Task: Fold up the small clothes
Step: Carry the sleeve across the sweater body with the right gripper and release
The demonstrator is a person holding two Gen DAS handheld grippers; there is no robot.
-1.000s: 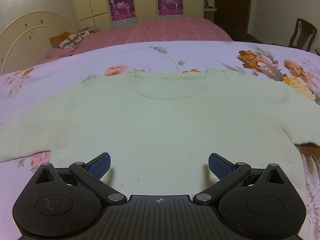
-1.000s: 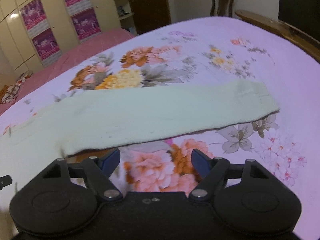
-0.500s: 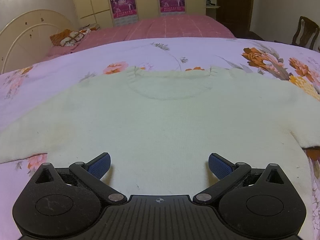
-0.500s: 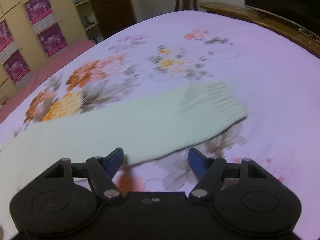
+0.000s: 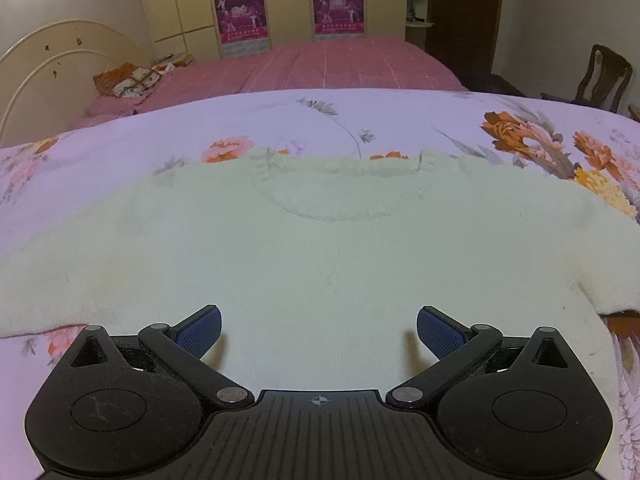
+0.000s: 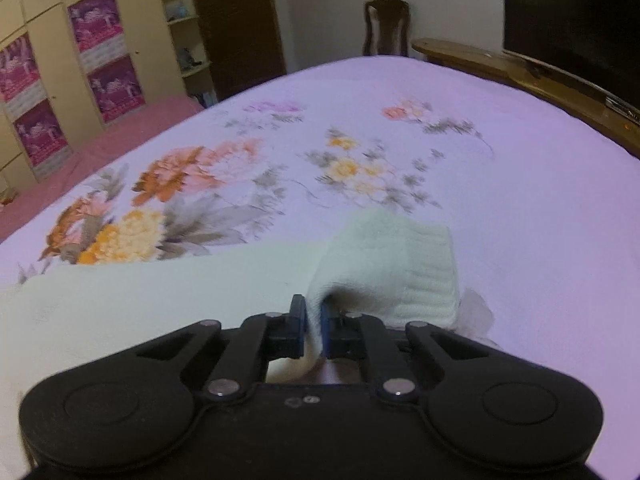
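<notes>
A pale cream knitted sweater [image 5: 320, 264] lies flat on the floral bedspread, neckline [image 5: 340, 196] away from me, sleeves spread to both sides. My left gripper [image 5: 319, 330] is open and empty, low over the sweater's lower body. In the right wrist view my right gripper [image 6: 314, 330] is shut on the lower edge of the sweater's right sleeve near the ribbed cuff [image 6: 404, 272]. The cuff end is bunched and lifted off the bed while the rest of the sleeve [image 6: 160, 296] runs left.
The bedspread [image 6: 400, 128] is lilac with orange and pink flowers. A wooden footboard [image 6: 520, 76] edges the bed at right. A second pink bed [image 5: 340, 64], wardrobes with posters [image 5: 240, 12] and a wooden chair [image 5: 600, 76] stand beyond.
My right gripper moved right along the sleeve to the cuff, closed on its edge and raised it. My left gripper stayed open over the sweater body, shifting only slightly.
</notes>
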